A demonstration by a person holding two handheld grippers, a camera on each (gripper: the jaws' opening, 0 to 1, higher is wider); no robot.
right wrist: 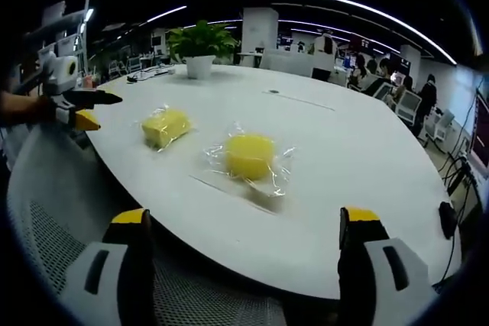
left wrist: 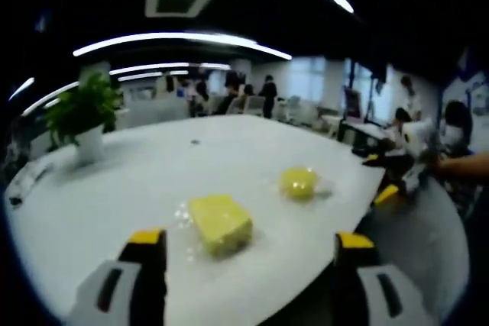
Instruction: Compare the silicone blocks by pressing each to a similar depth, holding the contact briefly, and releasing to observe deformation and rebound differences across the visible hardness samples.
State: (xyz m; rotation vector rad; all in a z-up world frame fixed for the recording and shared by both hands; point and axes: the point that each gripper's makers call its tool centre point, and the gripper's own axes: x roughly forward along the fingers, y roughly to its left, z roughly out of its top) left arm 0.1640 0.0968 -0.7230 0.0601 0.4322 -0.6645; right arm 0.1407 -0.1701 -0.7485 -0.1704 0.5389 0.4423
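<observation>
1. The left gripper view looked across the white table (left wrist: 114, 188) toward a potted plant (left wrist: 82, 116) near its far left edge; the right gripper view showed that plant (right wrist: 200, 43) at the far edge, plus a dark object (right wrist: 448, 217) by the table's right edge.
2. The right gripper view caught the left gripper (right wrist: 80, 108) off the table's left edge, held in a hand; whether its jaws gripped anything could not be told from there. The left gripper view showed the right gripper (left wrist: 397, 185) beyond the table's right edge.
3. In its own view, the left gripper (left wrist: 250, 246) stood wide open, empty. The right gripper (right wrist: 246, 223) likewise gaped, holding nothing.
4. The rectangular yellow block (left wrist: 220, 223) lay near the table's near edge, its long axis running obliquely away from the left gripper. The round yellow block (right wrist: 249, 156), in clear wrap, sat just inward from the near edge.
5. The two blocks lay apart, with bare tabletop between and behind them.
</observation>
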